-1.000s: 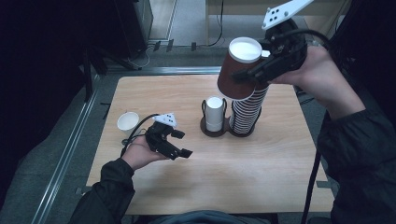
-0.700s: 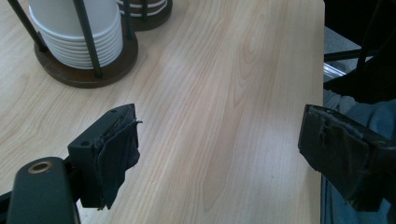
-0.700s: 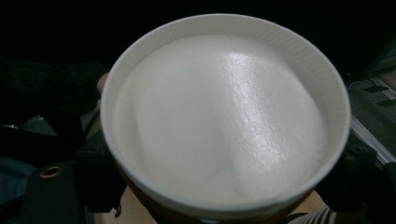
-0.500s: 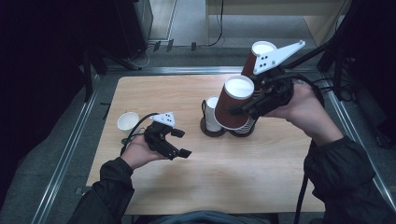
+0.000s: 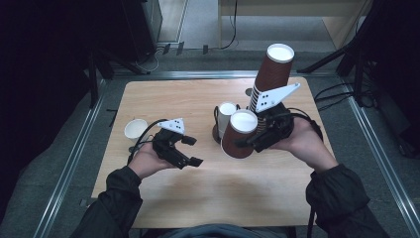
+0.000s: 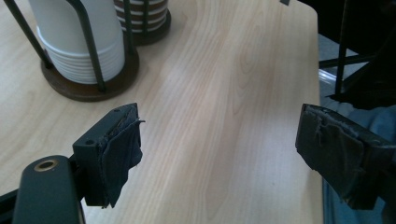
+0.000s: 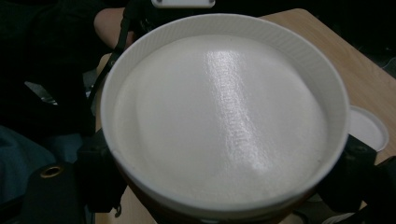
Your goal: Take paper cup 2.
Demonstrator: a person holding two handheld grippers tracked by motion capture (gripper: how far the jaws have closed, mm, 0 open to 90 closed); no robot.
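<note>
Brown cup [image 5: 238, 134] pinched in right gripper [image 5: 257, 139], just off the stack [image 5: 270, 79] near desk's far right edge, being carried down to bare desk; next: set upright, release; left gripper [image 5: 190, 151] idle, jaws spread, empty.

right gripper [image 5: 247, 141] lowered, brown cup [image 5: 239, 133] nearer table
</note>
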